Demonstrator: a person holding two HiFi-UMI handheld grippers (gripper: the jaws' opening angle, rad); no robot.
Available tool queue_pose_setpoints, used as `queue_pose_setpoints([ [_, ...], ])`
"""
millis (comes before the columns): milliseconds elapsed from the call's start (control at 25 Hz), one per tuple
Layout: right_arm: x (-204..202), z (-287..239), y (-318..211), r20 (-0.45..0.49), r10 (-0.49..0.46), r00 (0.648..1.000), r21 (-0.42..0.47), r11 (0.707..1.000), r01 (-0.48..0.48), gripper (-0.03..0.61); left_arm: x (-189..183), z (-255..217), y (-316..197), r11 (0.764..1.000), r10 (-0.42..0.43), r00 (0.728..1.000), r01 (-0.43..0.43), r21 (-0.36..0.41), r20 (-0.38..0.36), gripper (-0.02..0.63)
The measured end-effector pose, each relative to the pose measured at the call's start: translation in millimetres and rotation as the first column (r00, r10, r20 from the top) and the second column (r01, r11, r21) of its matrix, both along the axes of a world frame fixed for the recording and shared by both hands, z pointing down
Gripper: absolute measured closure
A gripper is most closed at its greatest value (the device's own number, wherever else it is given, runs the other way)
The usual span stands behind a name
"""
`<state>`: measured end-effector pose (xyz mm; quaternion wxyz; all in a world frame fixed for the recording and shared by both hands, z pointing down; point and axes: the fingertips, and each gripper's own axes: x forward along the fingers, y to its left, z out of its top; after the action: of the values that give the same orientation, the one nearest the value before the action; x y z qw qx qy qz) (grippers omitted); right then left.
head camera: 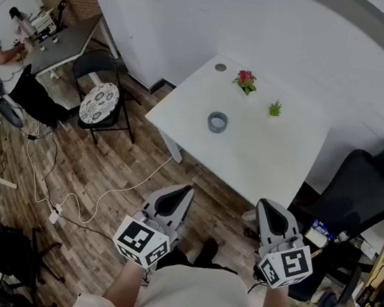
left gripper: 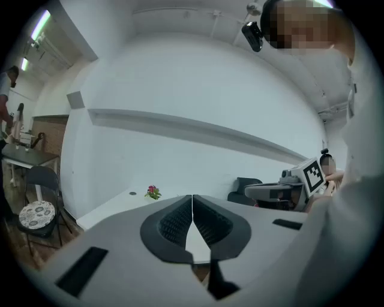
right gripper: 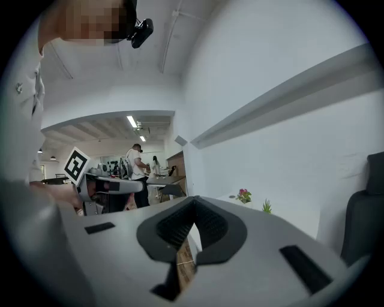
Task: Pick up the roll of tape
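A grey roll of tape (head camera: 217, 122) lies flat near the middle of the white table (head camera: 275, 160) in the head view. Both grippers hang over the wooden floor, well short of the table's near edge. My left gripper (head camera: 186, 190) is shut and empty, its tips meeting in the left gripper view (left gripper: 192, 196). My right gripper (head camera: 263, 206) is shut too, with nothing held, as the right gripper view (right gripper: 193, 200) shows. The tape does not appear in either gripper view.
A pink flower pot (head camera: 246, 80) and a small green plant (head camera: 275, 109) stand at the table's far side. A black office chair (head camera: 366, 190) sits right of the table, a folding chair (head camera: 101, 99) to its left. White cables (head camera: 95, 196) trail over the floor.
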<state>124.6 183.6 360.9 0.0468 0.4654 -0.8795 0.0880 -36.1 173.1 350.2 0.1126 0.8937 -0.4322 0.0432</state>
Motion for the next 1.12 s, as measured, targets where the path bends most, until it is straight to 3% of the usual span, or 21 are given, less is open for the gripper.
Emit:
queue_pose_setpoints([
  [280,6.0,-2.1,11.0,-0.016,0.003,1.0,0.013,1.0,-0.003,0.575,1.2,1.1,12.4,1.0,-0.013,1.0,0.013,0.004,0.009,0.592],
  [480,4.2,-9.8,21.1,0.032,-0.023,0.999,0.054,0.998,0.021,0.574,0.0,-0.2,17.8,1.0,-0.026,1.0,0.026,0.01,0.009,0.592],
  [1120,-1.7,4.6,24.9,0.061,-0.023,0.998,-0.01,1.0,0.023,0.572,-11.2,9.9,26.1,0.999,-0.05,0.999,0.05,-0.008,0.011,0.592],
])
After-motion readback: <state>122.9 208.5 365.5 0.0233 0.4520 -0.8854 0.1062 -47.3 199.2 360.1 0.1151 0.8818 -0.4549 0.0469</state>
